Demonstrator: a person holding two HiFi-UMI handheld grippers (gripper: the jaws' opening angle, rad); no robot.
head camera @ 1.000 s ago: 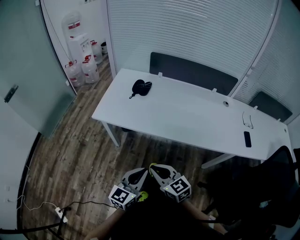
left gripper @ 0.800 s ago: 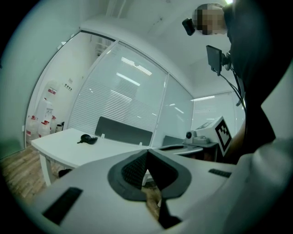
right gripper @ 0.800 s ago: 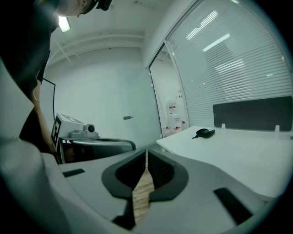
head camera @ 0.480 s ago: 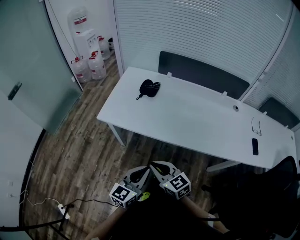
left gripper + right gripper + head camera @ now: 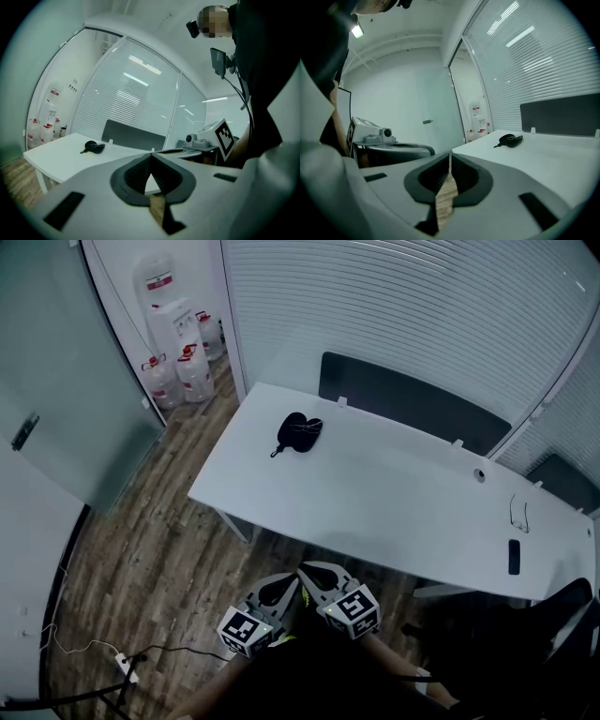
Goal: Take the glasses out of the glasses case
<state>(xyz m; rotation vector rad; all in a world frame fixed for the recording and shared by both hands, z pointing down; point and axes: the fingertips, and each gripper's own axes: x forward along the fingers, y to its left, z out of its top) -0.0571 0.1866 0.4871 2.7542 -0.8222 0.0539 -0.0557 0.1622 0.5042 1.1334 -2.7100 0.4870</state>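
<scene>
I am holding both grippers low and close to my body, side by side over the wooden floor, well short of the white surface. The left gripper is showing its fingers clenched tip to tip with nothing between them. The right gripper is clenched and empty in the same way. The black glasses case is lying on the left part of the surface towards its far edge, well apart from both grippers. Whether it is zipped I cannot tell from here.

I am judging the approach as not begun. The case looks small and light, so if I am tugging it with one gripper alone it may slide across the smooth top towards the edge. Arriving with fingers clenched would simply shove it. A loose pair of glasses near a dark phone at the far right could also draw me to the wrong thing.
</scene>
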